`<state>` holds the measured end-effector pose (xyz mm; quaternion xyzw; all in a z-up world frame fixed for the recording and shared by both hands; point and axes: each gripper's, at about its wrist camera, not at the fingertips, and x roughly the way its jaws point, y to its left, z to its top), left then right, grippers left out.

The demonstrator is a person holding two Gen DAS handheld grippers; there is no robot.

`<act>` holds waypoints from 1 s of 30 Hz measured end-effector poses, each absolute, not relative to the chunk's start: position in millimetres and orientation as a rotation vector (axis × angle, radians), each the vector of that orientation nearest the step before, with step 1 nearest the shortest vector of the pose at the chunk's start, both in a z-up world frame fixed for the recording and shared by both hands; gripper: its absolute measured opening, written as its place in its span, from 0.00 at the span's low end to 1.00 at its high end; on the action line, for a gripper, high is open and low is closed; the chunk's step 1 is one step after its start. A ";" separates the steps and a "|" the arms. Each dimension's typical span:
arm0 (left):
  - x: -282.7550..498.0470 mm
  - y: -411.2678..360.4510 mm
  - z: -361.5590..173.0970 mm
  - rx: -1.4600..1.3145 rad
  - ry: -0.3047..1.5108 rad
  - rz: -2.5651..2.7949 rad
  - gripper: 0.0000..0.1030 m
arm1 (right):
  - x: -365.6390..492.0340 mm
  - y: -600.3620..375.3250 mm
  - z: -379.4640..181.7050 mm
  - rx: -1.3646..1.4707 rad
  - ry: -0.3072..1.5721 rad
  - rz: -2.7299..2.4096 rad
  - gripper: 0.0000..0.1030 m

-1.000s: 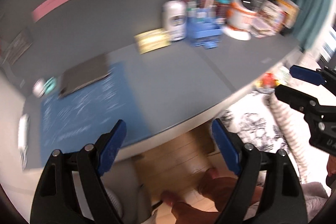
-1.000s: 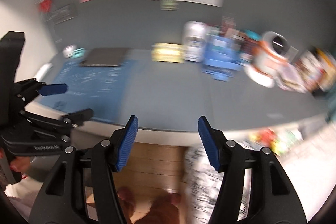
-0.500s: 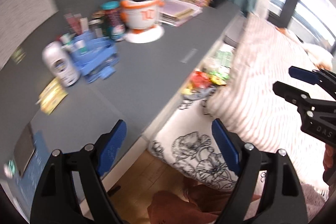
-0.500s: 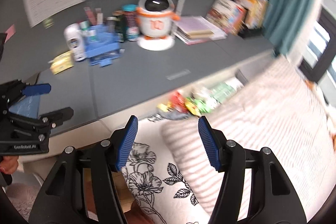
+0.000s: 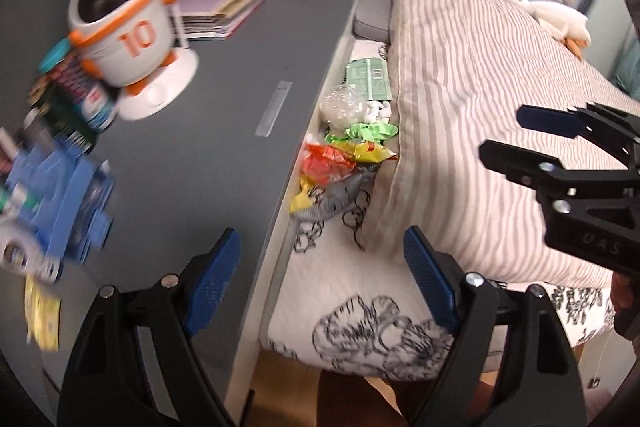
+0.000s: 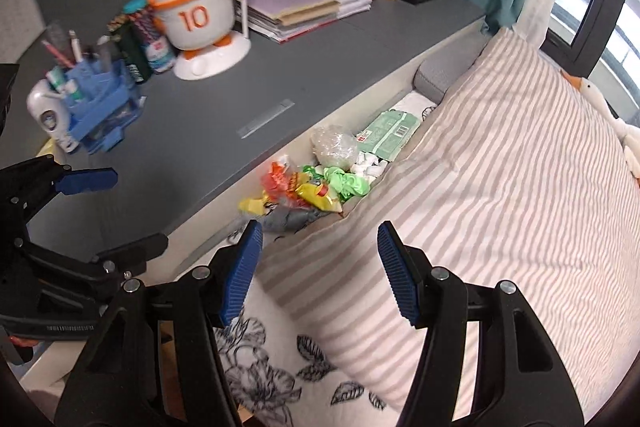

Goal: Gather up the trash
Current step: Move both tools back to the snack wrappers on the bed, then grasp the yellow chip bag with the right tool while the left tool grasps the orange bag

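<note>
A heap of trash lies on the bed in the strip between the grey desk and the striped duvet: a green packet [image 5: 367,77] [image 6: 390,133], a crumpled clear plastic bag [image 5: 340,103] [image 6: 334,145], bright green scraps [image 5: 370,131] [image 6: 346,183], red and yellow wrappers [image 5: 330,161] [image 6: 298,189] and a grey wrapper [image 5: 336,197] [image 6: 290,217]. My left gripper [image 5: 320,281] is open and empty, short of the heap. My right gripper [image 6: 320,269] is open and empty, above the duvet edge near the grey wrapper.
The grey desk [image 5: 224,131] [image 6: 224,107] holds a white and orange robot toy [image 5: 128,35] [image 6: 196,15], a blue pen organiser [image 6: 96,99], stacked books [image 6: 304,7] and a clear ruler [image 6: 266,119]. The striped duvet [image 6: 500,167] covers the bed, with a white plush goose [image 5: 556,17] beyond.
Both views have swung right, from the desk's blue mat to the bed and the trash heap, and come closer to it. Both grippers have stayed open.
</note>
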<state>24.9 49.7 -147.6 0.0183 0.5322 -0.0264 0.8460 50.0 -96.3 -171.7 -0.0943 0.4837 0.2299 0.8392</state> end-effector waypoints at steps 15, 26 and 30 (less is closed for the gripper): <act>79.7 49.0 -252.4 0.039 1.197 -0.122 0.81 | 121.7 -52.9 -300.6 -0.307 1.089 0.574 0.56; 110.9 46.0 -281.6 0.040 1.185 -0.084 0.81 | 148.3 -45.0 -337.1 -0.362 1.072 0.658 0.53; 113.1 41.7 -283.6 0.057 1.181 -0.070 0.81 | 150.5 -44.7 -337.0 -0.375 1.071 0.698 0.52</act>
